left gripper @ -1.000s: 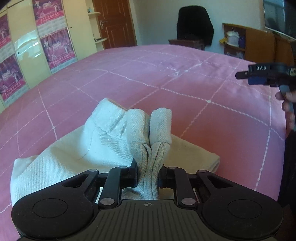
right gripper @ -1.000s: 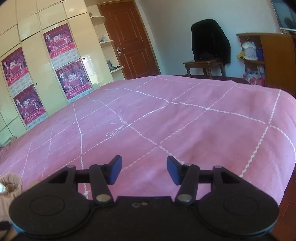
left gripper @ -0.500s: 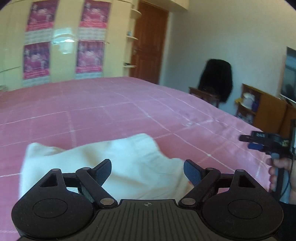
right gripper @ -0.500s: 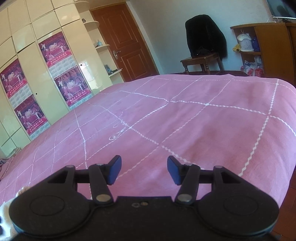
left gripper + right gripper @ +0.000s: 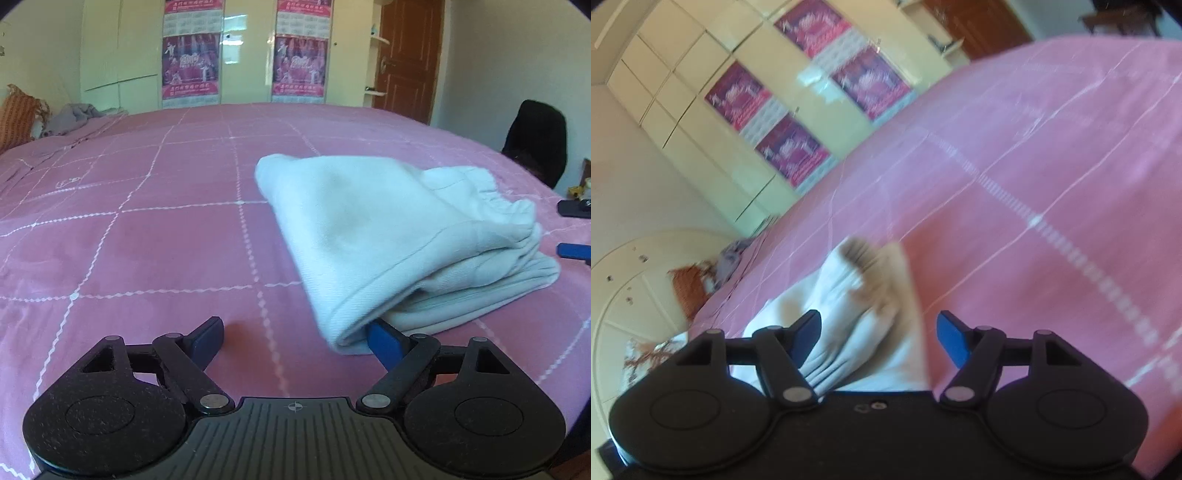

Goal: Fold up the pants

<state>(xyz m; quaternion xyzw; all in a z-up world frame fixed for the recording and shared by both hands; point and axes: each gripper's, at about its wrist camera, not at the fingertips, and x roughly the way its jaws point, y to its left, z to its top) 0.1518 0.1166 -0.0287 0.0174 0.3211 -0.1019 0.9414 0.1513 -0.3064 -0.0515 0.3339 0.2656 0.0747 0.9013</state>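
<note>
White pants (image 5: 399,240) sit folded in a compact stack right of centre in the left wrist view on the pink bedspread (image 5: 147,240); the left gripper (image 5: 295,341), clamped on the cloth a second ago, now has its jaws wide apart and holds nothing, one pad just touching the fold's near edge. Right wrist view, blurred and tilted: the right gripper (image 5: 877,338), jaws apart, has swung over the pants (image 5: 857,314) at lower centre, so the fold looks laid down and probably only tidying remains.
</note>
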